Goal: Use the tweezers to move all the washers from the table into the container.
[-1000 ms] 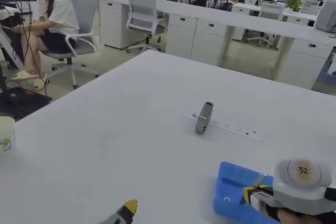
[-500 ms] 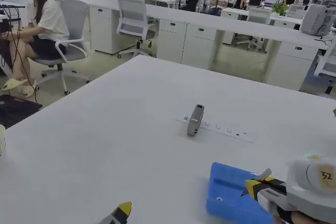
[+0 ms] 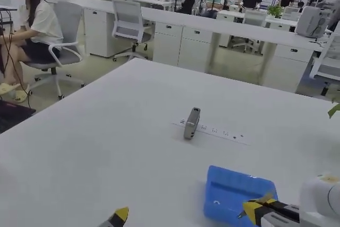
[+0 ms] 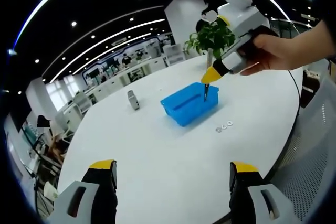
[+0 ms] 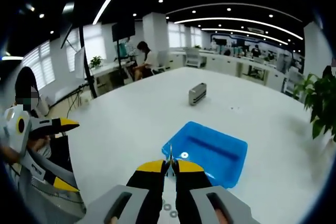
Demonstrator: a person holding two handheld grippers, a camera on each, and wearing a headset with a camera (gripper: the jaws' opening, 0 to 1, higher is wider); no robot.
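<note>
The blue container (image 3: 234, 192) sits on the white table with one washer (image 5: 184, 155) inside it. My right gripper (image 5: 169, 167) is shut on thin tweezers (image 5: 170, 157), whose tips point down over the container's near part. In the left gripper view the right gripper (image 4: 212, 74) hangs above the container (image 4: 189, 103), tweezers (image 4: 205, 92) aimed into it. Three washers (image 4: 224, 127) lie on the table beside the container. My left gripper (image 4: 173, 169) is wide open with nothing between its jaws, well short of the container; its yellow tip (image 3: 118, 217) shows at the bottom edge.
A grey metal block (image 3: 192, 123) stands on a flush socket strip (image 3: 223, 131) beyond the container. A potted plant (image 4: 212, 38) is at the table's far side. A person on a chair (image 3: 32, 30) sits left, past the table edge.
The head camera has swung, so the table slid left and up. The right gripper sank toward the frame's bottom right, and the tweezers now point down at the container.
</note>
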